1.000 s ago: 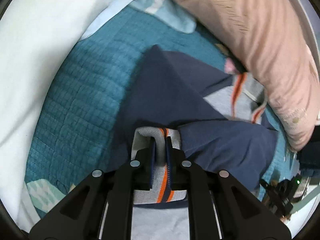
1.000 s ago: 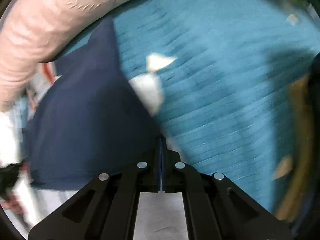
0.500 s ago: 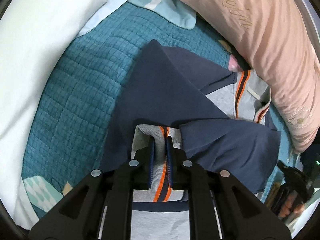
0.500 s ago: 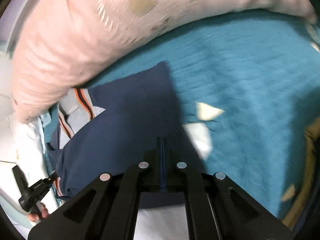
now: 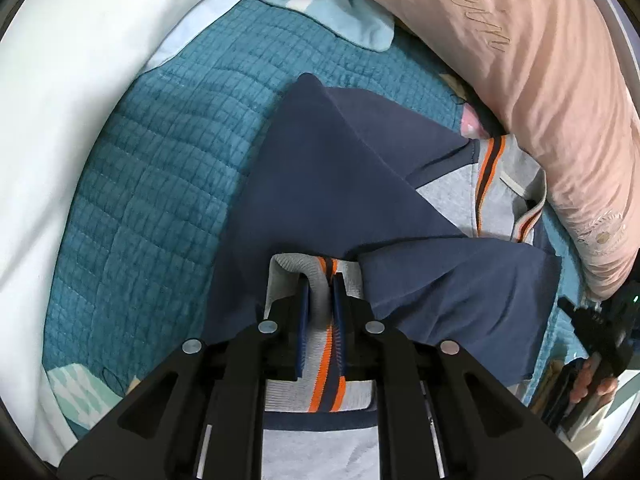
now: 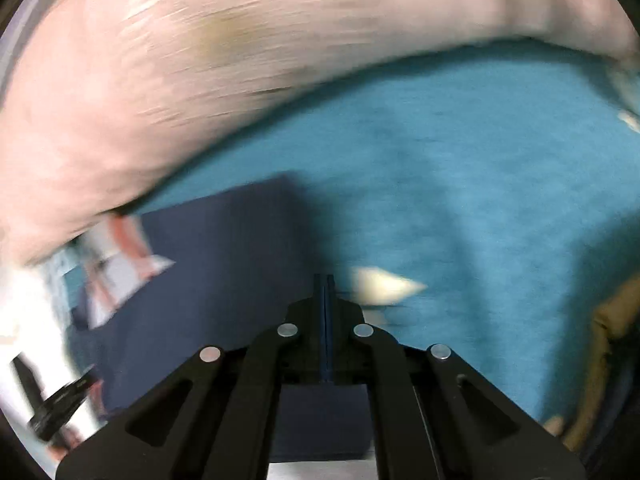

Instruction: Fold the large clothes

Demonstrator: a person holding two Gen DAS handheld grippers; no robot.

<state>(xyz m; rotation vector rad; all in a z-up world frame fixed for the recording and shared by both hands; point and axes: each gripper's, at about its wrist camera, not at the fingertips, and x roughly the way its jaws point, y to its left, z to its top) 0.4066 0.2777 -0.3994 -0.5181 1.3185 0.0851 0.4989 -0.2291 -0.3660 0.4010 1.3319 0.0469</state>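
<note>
Left gripper [image 5: 320, 300]: jaws pinch the grey ribbed hem [image 5: 316, 280] with its orange stripe, cloth bunched between the pads. Right gripper [image 6: 325, 300]: jaws pressed together; the view is blurred, so whether a thin navy edge sits between them I cannot tell. The navy garment [image 5: 328, 184] lies on the teal quilt [image 5: 152, 168] of the bed, partly doubled over, collar end against the pink pillow [image 5: 540, 80].

Step, as judged: mid-fold, hem end being brought over the body. Next move calls for both hands laying the edge flat and square before letting go.

Black hand-held gripper [image 5: 320, 300] (blue pads, silver screws).
</note>
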